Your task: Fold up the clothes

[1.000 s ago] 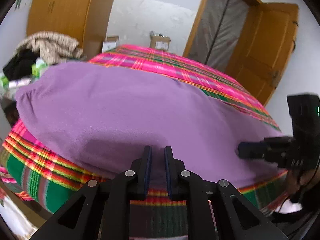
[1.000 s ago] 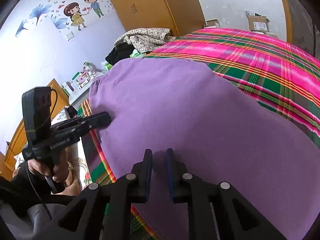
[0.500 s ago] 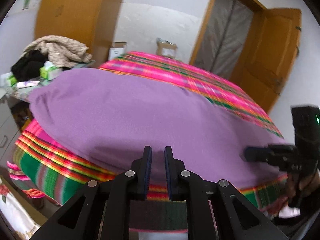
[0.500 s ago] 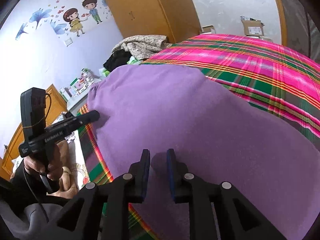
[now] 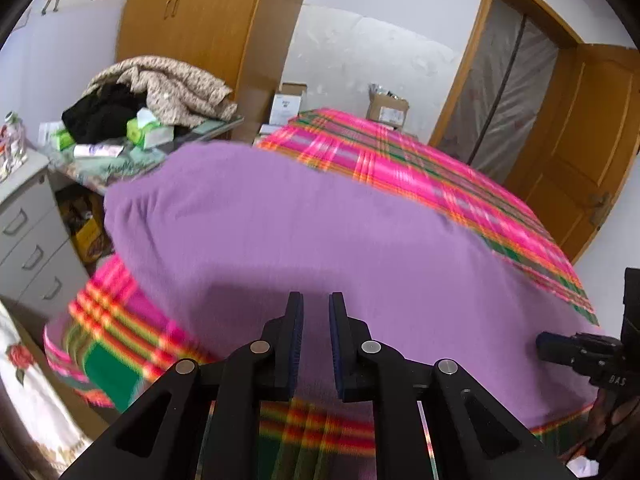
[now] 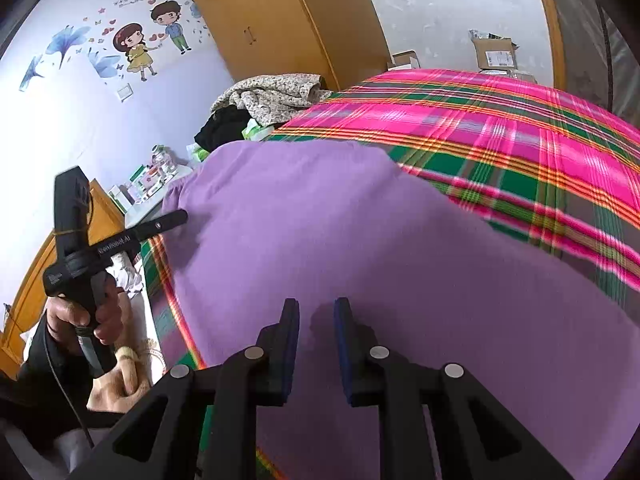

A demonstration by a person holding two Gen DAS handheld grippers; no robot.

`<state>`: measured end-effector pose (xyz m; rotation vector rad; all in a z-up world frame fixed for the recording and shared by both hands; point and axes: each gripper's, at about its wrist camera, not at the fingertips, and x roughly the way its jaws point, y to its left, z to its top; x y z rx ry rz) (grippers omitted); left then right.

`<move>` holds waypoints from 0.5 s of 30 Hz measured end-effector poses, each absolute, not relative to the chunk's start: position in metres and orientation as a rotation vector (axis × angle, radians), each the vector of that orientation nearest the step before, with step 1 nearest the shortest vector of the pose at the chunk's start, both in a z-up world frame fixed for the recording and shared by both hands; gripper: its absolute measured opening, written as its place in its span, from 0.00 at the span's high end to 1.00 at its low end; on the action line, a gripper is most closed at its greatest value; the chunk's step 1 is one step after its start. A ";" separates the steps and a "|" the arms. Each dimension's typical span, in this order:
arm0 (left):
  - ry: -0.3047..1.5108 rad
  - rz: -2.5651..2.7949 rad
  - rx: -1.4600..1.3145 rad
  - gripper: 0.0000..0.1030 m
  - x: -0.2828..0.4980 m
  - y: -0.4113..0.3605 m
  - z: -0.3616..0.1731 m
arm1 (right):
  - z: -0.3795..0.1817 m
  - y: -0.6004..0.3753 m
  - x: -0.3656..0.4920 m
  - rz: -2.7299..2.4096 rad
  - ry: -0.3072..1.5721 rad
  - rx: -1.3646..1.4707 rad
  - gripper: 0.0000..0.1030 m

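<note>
Bright, even daylight; heavy fisheye bending with dark corners, and motion blur smearing the left view.

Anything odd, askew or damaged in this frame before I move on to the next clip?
Nothing stands out. The purple garment lies spread fairly flat on the plaid bedspread, with no tear or stain visible. The left gripper and right gripper are both open and empty above its near edge.
</note>
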<state>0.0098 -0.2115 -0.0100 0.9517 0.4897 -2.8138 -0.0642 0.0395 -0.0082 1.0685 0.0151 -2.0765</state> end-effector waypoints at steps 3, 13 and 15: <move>0.469 -2.822 0.917 0.84 -0.008 -0.220 0.005 | -0.003 0.030 -0.076 -2.080 0.005 1.073 0.82; 0.377 -2.773 0.932 0.72 -0.072 -0.254 0.014 | 0.026 -0.018 -0.117 -2.103 0.033 1.013 0.82; 0.379 -2.752 0.939 0.72 -0.082 -0.264 0.011 | 0.026 -0.029 -0.126 -2.096 0.030 1.014 0.82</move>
